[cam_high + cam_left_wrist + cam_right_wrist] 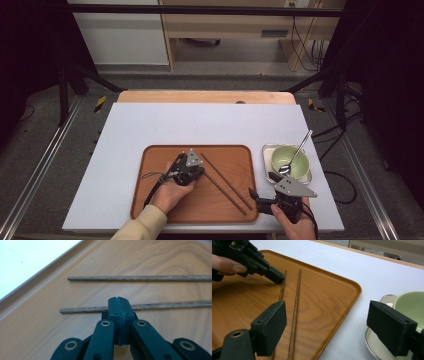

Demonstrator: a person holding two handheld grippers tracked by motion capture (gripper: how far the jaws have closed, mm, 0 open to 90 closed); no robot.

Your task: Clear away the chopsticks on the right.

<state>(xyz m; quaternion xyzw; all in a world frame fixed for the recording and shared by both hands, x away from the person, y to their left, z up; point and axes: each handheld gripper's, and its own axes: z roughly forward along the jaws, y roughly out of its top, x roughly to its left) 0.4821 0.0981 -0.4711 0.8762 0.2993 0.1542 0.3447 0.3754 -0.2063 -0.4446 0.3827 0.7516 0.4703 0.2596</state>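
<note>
While left tool (119, 305) closed by chopsticks (140, 278), right tool (325, 327) wide, spoon (296, 152) overhead

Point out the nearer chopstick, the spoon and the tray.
nearer chopstick (82, 310): left gripper view, on its shaft left of the shut jaws.
spoon (298, 149): high view, midway along its handle over the green bowl.
tray (150, 172): high view, on bare wood near its left edge.

Black two-jaw left gripper (199, 172) with brass-ringed pivots; right gripper (261, 186) grey-plated, black cable; cream sleeve (142, 225).
</note>
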